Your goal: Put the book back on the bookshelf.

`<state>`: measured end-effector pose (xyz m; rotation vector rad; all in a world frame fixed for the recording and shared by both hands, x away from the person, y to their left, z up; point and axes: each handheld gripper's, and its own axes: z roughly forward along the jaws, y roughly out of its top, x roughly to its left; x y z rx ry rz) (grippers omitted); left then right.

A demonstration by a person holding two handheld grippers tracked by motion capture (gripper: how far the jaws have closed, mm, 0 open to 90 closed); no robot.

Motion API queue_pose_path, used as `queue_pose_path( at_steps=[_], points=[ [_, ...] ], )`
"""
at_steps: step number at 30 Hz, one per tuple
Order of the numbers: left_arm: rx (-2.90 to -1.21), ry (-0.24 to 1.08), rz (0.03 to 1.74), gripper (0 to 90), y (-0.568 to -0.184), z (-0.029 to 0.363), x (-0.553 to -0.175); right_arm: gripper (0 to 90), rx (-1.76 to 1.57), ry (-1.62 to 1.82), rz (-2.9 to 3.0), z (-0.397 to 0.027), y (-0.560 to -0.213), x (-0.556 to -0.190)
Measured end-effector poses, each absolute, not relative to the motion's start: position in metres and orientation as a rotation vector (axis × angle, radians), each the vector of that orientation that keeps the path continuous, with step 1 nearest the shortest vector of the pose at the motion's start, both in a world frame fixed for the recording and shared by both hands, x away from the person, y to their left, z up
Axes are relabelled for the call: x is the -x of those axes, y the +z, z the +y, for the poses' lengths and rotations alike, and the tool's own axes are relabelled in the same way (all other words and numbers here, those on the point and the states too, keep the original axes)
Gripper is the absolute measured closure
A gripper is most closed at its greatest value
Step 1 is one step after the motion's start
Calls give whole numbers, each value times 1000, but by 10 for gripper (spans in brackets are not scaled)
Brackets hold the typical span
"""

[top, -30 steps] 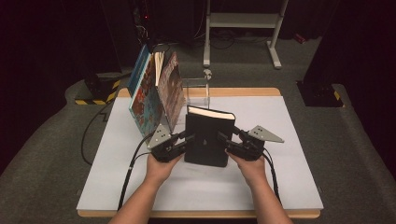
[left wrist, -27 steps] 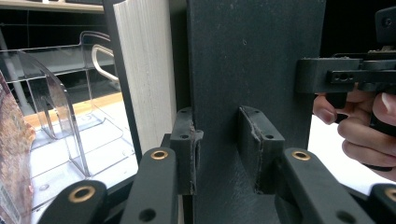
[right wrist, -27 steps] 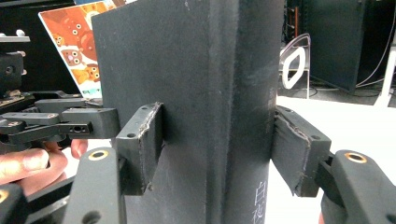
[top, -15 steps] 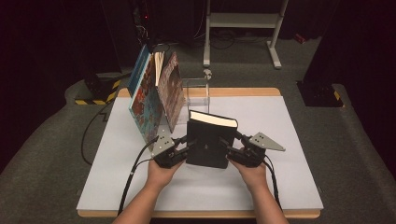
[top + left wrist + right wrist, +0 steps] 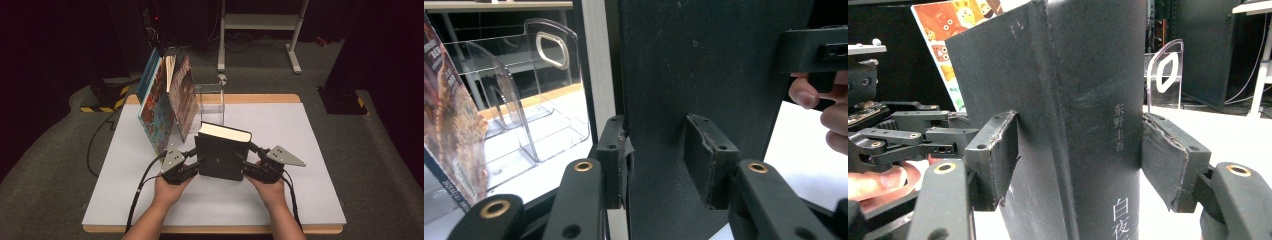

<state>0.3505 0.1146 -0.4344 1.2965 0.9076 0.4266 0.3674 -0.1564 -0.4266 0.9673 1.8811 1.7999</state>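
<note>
A thick black book [image 5: 222, 156] stands upright on the white table top [image 5: 305, 195], its cream page tops facing up. My left gripper [image 5: 196, 162] straddles its left edge and my right gripper [image 5: 247, 167] straddles its spine. In the left gripper view the book [image 5: 704, 75] sits between the pads of my left gripper [image 5: 659, 160], whose jaws have just been opening. In the right gripper view the spine [image 5: 1088, 100], with pale lettering, stands between the wide-set pads of my right gripper [image 5: 1080, 160], which has also just been opening. Neither pair is seen pressing.
Several large picture books [image 5: 165, 105] lean together behind the black book on the left. A clear acrylic book stand [image 5: 211, 97] is behind it near the table's far edge. Cables [image 5: 100, 145] trail off the left side. A metal frame [image 5: 260, 22] stands on the floor beyond.
Both hands and their grippers have drawn slightly toward the near edge. The black book stands upright in nearly the same spot.
</note>
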Motion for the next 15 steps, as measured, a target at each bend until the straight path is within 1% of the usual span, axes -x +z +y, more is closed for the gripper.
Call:
queue_pose_path(
  at_steps=[2,9,13,15],
  points=[
    [-1293,441,908,614,-435,115,-349,331,-968,1796,1878,-156,-426,-366],
    [-1282,446,932,553,-436,119,-348,327,-963,1792,1882,-155,-426,-363],
    [-1286,441,941,512,-439,120,-347,323,-952,1790,1887,-155,-426,-360],
    [-1289,433,949,476,-441,120,-346,320,-948,1788,1889,-155,-426,-359]
  ],
)
